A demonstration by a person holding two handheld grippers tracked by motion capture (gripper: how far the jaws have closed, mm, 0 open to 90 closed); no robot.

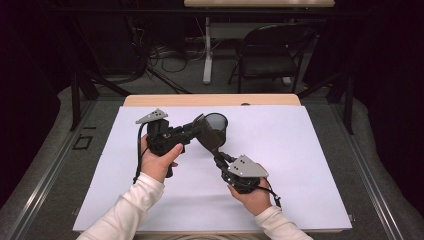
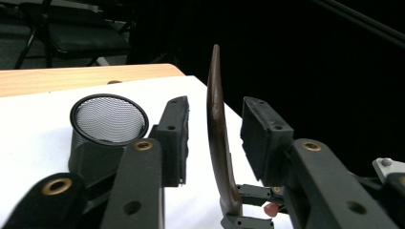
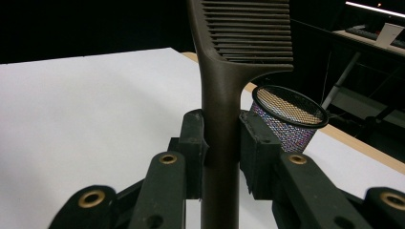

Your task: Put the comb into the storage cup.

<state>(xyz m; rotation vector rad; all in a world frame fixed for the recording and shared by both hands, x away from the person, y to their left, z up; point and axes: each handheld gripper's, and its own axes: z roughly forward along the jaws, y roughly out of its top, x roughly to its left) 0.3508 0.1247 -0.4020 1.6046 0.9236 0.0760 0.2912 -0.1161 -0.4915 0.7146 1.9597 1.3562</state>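
Gripping comb (image 3: pixel 224 95) upright, right tongs (image 3: pixel 223 157); left tongs (image 2: pixel 212 138) flanking.

1 overhead view; 2 close jaw-level views share the mesh cup (image 2: pixel 109 120).

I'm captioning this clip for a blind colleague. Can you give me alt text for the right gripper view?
The right gripper clamps the handle of a dark brown comb between its two black jaws, the comb rising upright with its teeth at the top of the picture. Behind it, to the right, a black mesh cup appears tilted on a white sheet covering the table.
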